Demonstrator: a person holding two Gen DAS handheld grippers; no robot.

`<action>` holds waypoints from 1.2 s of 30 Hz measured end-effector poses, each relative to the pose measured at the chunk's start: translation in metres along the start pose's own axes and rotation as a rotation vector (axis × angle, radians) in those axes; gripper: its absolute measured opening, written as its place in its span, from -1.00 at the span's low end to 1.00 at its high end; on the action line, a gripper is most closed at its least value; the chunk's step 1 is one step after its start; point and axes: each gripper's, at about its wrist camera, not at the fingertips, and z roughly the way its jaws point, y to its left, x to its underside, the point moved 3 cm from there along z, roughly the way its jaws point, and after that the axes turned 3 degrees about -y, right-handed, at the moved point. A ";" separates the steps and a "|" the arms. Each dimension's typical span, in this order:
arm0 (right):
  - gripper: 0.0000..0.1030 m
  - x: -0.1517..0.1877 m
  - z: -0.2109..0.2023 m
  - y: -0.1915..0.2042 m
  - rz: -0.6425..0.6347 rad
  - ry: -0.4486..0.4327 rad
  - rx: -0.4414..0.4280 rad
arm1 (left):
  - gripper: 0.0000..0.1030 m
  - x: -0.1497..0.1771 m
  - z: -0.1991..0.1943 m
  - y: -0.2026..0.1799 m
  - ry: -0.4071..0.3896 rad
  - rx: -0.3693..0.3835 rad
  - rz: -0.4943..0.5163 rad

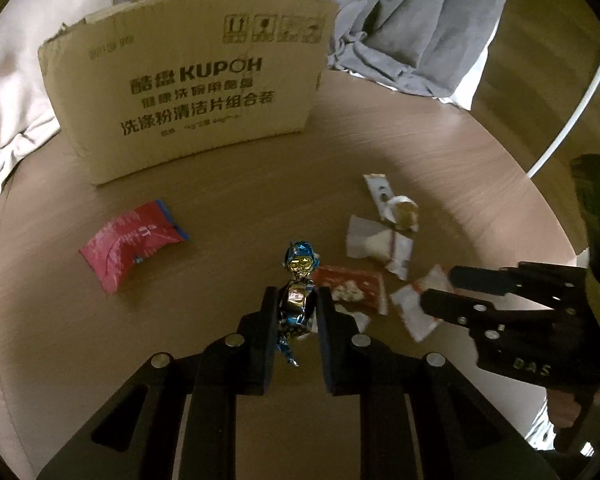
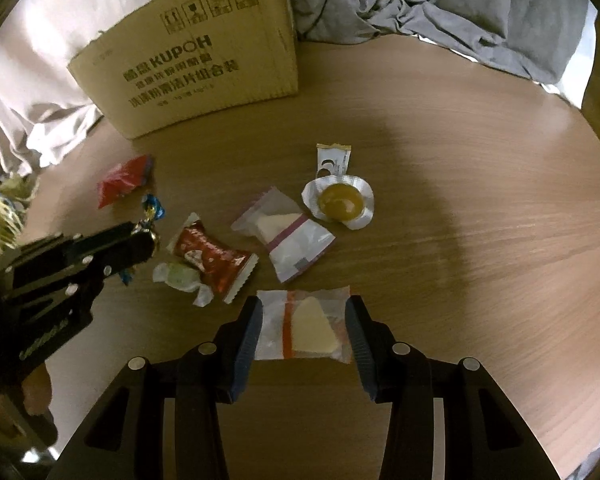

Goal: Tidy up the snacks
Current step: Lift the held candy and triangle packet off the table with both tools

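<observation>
1. One brown cardboard box (image 2: 188, 68), printed with black lettering.
2. Two clear packets holding pale wedge-shaped pieces (image 2: 304, 326) (image 2: 286, 236).
3. Two red snack packets (image 2: 124, 178) (image 2: 214, 258).
4. One blue-and-gold foil-wrapped candy (image 1: 298, 300).
5. One pale green twist-wrapped sweet (image 2: 182, 278).
6. One round brown jelly cup (image 2: 340, 200).
7. One small white sachet (image 2: 332, 160).

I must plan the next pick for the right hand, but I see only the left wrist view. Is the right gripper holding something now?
Observer: No. The right gripper is open. A clear packet with a pale wedge inside lies flat between its fingers.
Operator: My left gripper holds the blue candy. Does it hide any snack from me?
Observer: Yes. A green and white wrapped candy lies against the red packet, on the side nearer your left gripper.
</observation>
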 end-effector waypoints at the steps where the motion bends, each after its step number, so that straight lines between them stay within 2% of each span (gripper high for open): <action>1: -0.14 0.001 0.000 -0.001 0.006 0.000 -0.014 | -0.62 0.001 -0.003 -0.002 -0.007 0.000 0.003; 3: -0.12 0.003 0.000 -0.002 0.007 0.004 -0.028 | -0.62 0.002 -0.007 -0.004 -0.018 0.002 -0.003; 4: 0.08 0.004 0.000 -0.001 0.002 0.004 -0.027 | -0.62 0.002 -0.008 -0.004 -0.020 0.002 -0.005; 6: 0.30 0.005 -0.002 -0.001 -0.012 -0.019 -0.005 | -0.62 0.003 -0.009 -0.003 -0.022 -0.001 -0.011; 9: 0.30 0.003 -0.002 0.000 -0.031 -0.040 0.018 | -0.62 0.004 -0.007 0.000 -0.015 -0.005 -0.020; 17: 0.30 0.004 0.014 -0.001 -0.053 -0.001 0.063 | -0.62 0.009 -0.007 0.001 -0.010 -0.014 -0.026; 20: 0.23 0.008 0.014 0.002 -0.088 -0.009 0.085 | -0.62 0.009 -0.007 0.000 -0.007 -0.010 -0.030; 21: 0.02 0.009 0.014 0.003 -0.101 -0.014 0.094 | -0.62 0.009 -0.007 0.000 -0.007 -0.010 -0.030; 22: -0.08 0.010 0.013 0.004 -0.113 -0.020 0.099 | -0.62 0.009 -0.007 0.000 -0.007 -0.010 -0.029; 25: -0.22 0.012 0.009 0.003 -0.097 -0.026 0.086 | -0.62 0.009 -0.008 -0.002 -0.010 -0.010 -0.026; 28: -0.32 0.012 0.005 0.000 -0.087 -0.040 0.080 | -0.62 0.009 -0.009 -0.005 -0.013 -0.007 -0.021; 36: -0.42 0.013 -0.005 0.004 -0.087 -0.073 0.067 | -0.62 0.007 -0.015 -0.008 -0.029 -0.004 -0.020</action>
